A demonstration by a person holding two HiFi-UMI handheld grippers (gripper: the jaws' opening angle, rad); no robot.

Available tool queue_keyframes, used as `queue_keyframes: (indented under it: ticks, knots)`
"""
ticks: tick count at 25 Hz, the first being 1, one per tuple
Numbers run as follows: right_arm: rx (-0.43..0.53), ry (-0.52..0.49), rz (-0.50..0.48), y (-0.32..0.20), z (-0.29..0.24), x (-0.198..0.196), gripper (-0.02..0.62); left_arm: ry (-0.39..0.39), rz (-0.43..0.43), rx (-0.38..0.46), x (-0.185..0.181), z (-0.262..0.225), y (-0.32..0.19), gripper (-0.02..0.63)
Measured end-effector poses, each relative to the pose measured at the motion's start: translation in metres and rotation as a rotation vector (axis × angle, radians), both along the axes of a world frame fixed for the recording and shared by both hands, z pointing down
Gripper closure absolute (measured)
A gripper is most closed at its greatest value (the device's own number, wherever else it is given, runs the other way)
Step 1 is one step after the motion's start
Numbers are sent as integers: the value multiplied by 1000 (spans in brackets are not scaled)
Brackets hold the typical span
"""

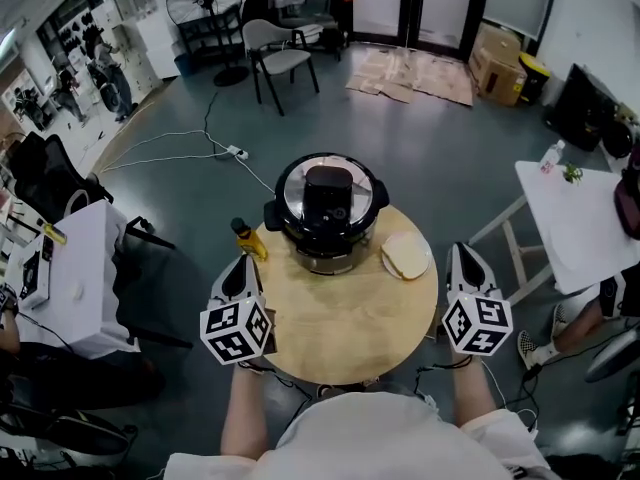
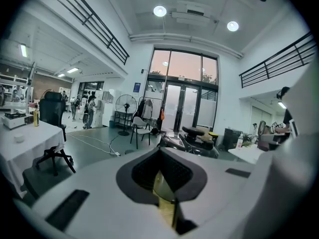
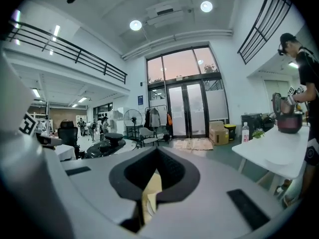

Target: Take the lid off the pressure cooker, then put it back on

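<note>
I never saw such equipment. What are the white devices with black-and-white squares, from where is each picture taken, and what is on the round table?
There is no robot: a person holds two hand tools, the left gripper and the right gripper; the patterned cubes belong to them. The head view comes from a camera on the person's head, looking down. The other two come from cameras on each gripper, looking along its fingers. On the wooden table stand a pressure cooker with its lid on, a yellow object left of it and a pale flat round thing right of it. Both grippers are shut and hold nothing.
</note>
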State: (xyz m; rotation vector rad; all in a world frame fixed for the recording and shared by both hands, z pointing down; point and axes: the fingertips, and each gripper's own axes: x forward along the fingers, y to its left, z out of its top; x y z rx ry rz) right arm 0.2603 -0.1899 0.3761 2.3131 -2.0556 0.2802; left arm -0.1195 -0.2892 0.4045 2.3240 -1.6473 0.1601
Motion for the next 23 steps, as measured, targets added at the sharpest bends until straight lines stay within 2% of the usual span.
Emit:
queue_keyframes:
  ticks: [23]
  knots:
    - [-40, 3, -2, 3, 14, 5, 595, -5, -37, -5, -10, 5, 8, 615]
